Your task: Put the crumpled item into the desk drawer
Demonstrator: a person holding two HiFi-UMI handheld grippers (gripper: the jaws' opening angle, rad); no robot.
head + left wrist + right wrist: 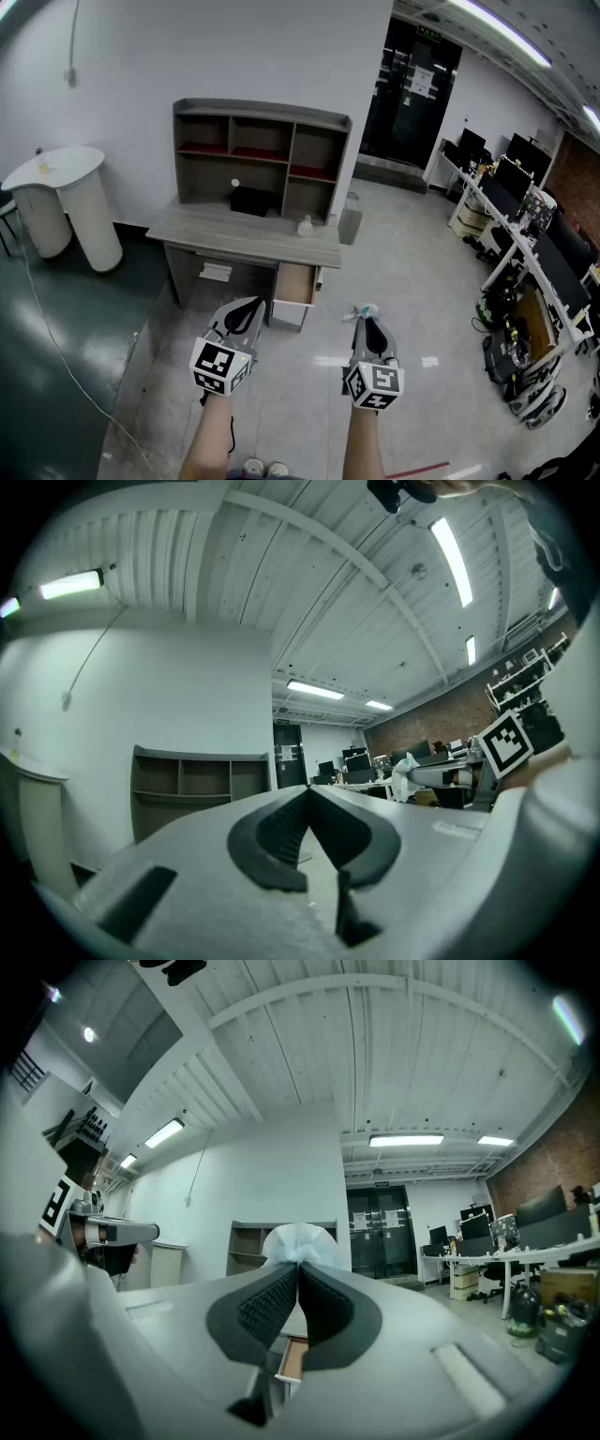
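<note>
The crumpled white tissue (pixel 298 1239) looks light, soft, easily squashed; a light pinch on any fold should do; the right gripper (pixel 298 1277) clamps it at its jaw tips; the open desk drawer (pixel 296 283) lies ahead, below; the left gripper (pixel 307 799) is closed, empty.

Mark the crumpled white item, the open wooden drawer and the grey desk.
crumpled white item (pixel 298 1239): right gripper view, on its puffed top.
open wooden drawer (pixel 296 282): head view, on its bare inside.
grey desk (pixel 225 232): head view, on a bare part of its top.
</note>
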